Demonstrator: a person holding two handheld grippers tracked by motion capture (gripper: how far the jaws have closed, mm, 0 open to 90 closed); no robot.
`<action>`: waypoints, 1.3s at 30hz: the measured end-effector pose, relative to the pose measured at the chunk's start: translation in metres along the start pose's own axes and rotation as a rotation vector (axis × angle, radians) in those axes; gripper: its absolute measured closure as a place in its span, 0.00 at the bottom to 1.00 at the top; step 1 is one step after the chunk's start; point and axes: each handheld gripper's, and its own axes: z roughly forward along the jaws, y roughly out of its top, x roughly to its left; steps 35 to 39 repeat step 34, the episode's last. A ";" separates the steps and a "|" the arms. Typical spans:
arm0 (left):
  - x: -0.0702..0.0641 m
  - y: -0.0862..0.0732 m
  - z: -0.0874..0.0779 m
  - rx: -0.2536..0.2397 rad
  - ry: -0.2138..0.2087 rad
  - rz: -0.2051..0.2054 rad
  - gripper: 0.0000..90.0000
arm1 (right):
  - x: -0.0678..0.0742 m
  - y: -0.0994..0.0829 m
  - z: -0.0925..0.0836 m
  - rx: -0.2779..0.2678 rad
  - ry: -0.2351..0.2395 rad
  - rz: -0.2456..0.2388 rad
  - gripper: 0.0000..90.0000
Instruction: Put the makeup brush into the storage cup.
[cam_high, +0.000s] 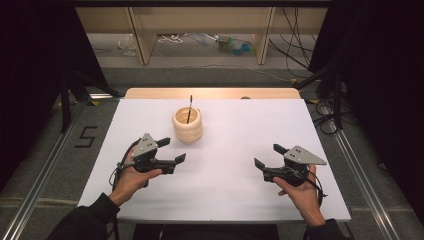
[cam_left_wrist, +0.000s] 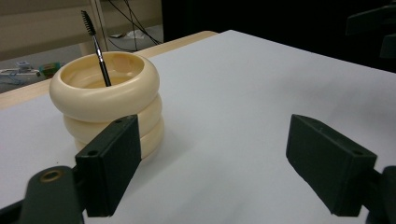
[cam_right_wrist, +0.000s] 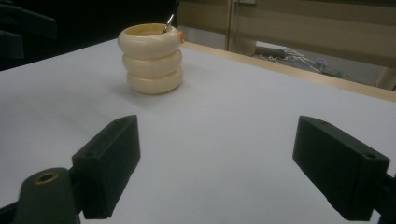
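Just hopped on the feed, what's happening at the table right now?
A person holds a gripper in each hand over a white table. Both the left gripper and the right gripper are open and hold nothing. A cream ribbed holder stands upright toward the far side, nearer the left gripper, with a thin black brush standing in it. Neither gripper touches it yet.

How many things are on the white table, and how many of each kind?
Cream ribbed cup: 1
Black brush standing in the cup: 1
Tongs held over the table, left and right, both open and holding nothing: 2
Total: 4
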 end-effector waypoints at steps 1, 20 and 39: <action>0.000 -0.001 0.000 -0.001 -0.006 -0.001 0.20 | 0.000 0.000 0.000 0.000 0.000 0.000 0.18; 0.001 -0.001 0.001 -0.009 -0.002 -0.013 0.20 | 0.001 0.000 0.001 0.002 0.007 -0.004 0.18; 0.001 -0.001 0.002 -0.006 0.004 -0.017 0.20 | 0.000 0.000 0.000 0.003 0.006 -0.003 0.18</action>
